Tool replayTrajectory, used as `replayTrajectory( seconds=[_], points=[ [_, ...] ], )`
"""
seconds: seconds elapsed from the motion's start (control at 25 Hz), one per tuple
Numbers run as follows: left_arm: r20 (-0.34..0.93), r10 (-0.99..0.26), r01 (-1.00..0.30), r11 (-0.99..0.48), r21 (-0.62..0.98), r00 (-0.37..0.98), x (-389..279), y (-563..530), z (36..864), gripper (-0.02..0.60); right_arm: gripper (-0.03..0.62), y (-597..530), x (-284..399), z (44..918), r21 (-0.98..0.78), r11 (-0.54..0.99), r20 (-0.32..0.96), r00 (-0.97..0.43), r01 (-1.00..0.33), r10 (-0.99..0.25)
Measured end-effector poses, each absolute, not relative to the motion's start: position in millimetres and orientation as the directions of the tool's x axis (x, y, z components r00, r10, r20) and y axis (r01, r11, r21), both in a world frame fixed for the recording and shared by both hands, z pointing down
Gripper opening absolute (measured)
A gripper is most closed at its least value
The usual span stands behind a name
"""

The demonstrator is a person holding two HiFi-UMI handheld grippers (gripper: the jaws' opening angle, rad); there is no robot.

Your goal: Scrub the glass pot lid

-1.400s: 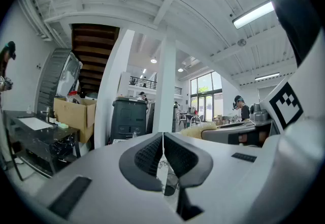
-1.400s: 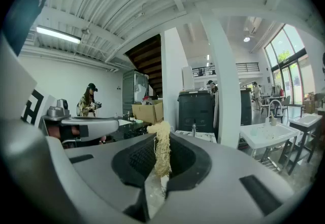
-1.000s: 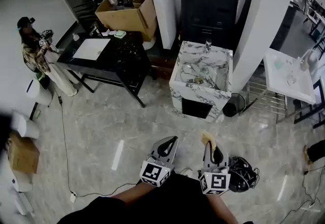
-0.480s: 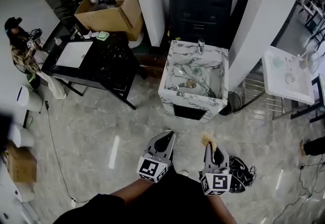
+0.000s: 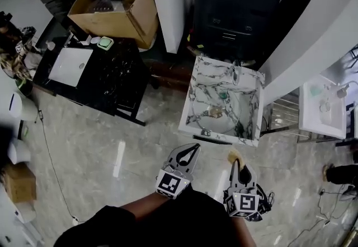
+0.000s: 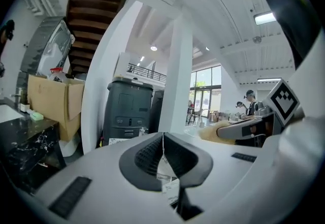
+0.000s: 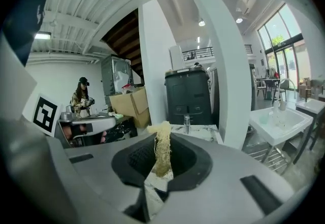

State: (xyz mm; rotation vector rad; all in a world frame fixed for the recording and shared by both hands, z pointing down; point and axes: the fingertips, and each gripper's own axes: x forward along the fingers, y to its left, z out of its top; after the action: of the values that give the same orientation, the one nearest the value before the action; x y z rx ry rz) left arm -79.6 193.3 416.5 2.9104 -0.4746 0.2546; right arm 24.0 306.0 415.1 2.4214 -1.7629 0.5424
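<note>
Right tongs pinched a stringy yellow scrubber, left tongs were closed on nothing; only the head view showed inside the white marble sink ahead.

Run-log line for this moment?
left gripper: shut, empty | right gripper: shut on scrubber | sink: ahead, not reached | scrubbing: not started

My left gripper has its jaws pressed together, nothing between them. Beyond the tips, a little to the left, stands a dark bin. Left of the bin I see a cardboard box and a black table. Right of the bin is a white pillar, then the right gripper with a yellowish scrubber at its tip.
</note>
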Motion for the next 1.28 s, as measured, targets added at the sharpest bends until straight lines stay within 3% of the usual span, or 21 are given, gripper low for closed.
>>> replayTrajectory(
  seconds=[0.4,0.8,1.12,1.28],
  points=[
    [0.196,-0.277,-0.320,-0.917,0.239,0.941,-79.1,99.0,422.8,0.017,0.060,188.4,26.1,411.2,-0.151,-0.279,0.342,0.215,-0.948,-0.915],
    [0.181,-0.346,-0.384,-0.888,0.254,0.921,-87.3,83.2,422.7,0.017,0.060,163.6,41.2,421.0,-0.128,-0.241,0.392,0.174,-0.962,-0.903],
    [0.228,-0.426,-0.469,-0.863,0.190,0.876,-62.9,73.4,436.6,0.017,0.060,124.4,51.7,451.2,-0.159,-0.038,0.442,-0.037,-0.987,-0.896],
    [0.243,-0.471,-0.516,-0.838,0.177,0.848,-41.9,65.3,446.8,0.017,0.060,105.3,57.4,480.7,-0.085,0.125,0.489,-0.151,-0.989,-0.859]
  ],
)
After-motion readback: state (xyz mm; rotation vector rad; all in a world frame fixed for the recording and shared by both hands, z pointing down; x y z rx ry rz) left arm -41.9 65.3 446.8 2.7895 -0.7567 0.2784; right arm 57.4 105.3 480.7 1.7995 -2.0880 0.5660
